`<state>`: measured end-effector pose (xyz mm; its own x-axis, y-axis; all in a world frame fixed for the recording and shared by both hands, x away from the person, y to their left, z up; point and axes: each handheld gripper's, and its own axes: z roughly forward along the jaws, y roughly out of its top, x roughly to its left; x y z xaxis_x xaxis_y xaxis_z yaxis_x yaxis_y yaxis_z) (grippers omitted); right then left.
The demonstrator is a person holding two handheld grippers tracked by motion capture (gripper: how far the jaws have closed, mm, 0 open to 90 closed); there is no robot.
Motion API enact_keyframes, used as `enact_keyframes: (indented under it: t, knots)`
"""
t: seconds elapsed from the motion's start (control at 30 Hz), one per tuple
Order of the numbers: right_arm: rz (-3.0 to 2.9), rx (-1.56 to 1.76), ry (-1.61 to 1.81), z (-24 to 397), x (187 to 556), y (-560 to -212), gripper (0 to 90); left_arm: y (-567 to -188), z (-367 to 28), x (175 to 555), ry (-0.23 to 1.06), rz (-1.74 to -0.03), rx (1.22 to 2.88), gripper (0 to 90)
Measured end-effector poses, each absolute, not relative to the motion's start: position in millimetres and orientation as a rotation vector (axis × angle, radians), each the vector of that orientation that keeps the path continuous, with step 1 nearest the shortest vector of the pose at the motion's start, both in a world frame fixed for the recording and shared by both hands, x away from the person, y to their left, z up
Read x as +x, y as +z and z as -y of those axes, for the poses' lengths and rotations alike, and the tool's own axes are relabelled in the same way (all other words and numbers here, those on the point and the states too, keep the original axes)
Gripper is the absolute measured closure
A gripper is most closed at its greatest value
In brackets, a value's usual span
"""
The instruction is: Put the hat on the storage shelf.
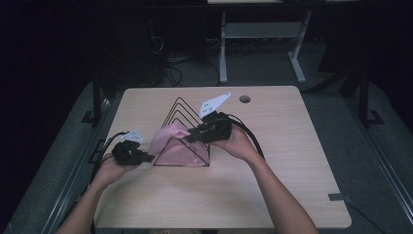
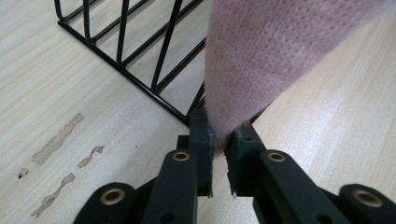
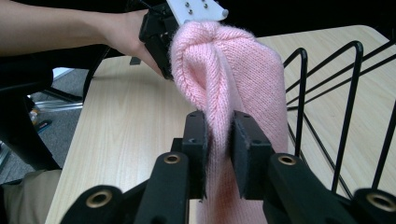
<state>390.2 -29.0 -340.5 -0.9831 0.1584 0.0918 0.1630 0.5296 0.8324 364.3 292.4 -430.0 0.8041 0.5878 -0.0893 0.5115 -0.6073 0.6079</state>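
Pink knit piece (image 1: 171, 141) was draped over the black wire rack (image 1: 182, 113) near the middle of the surface (image 1: 292, 146), held at both ends. Left hand-held gripper (image 2: 219, 140) was clamped nearly shut on a lower corner of the fabric, right beside the rack's base rail; in the high view that gripper (image 1: 146, 157) sat at the rack's left front corner. Right hand-held gripper (image 3: 219, 126) was pinched narrow on a bunched fold of the knit, higher up over the rack (image 3: 345, 116); in the high view it (image 1: 191, 137) sat above the rack's front. Handling, judged from the look: light, soft, fully limp, stretchy rib knit. It won't hold shape, sags between grip points, and compresses a lot under the pads, so jaws need to close almost fully. Grippy rather than slippery, nothing fragile, but loops could snag on the wire ends or get stretched if the two grips pull apart hard. Best holds looked like the thick rolled hem or a doubled fold, not a single layer; two spread grips keep it open. No brand, label or readable writing on the fabric, rack or surface. The surface (image 2: 60, 140) showed a few worn patches in the veneer by the left gripper.
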Motion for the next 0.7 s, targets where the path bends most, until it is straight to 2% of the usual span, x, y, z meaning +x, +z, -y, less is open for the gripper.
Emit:
enact_keyframes:
  t: [0.03,0.23,0.37,0.7]
  knots:
    - [2.743,-0.302,-1.490,29.9,389.3,-339.5,65.6,-429.0,-293.2,364.4,0.165,-0.813,2.349,76.1]
    - [2.736,-0.337,-1.537,39.5,389.3,-335.8,55.6,-423.3,-298.9,363.0,0.164,-0.827,2.310,66.6]
    - [2.727,-0.355,-1.546,47.2,388.9,-334.4,50.3,-419.9,-300.8,360.6,0.167,-0.816,2.298,63.9]
    - [2.740,-0.431,-1.576,72.8,384.6,-333.3,45.3,-416.6,-305.6,356.3,0.180,-0.820,2.281,60.6]
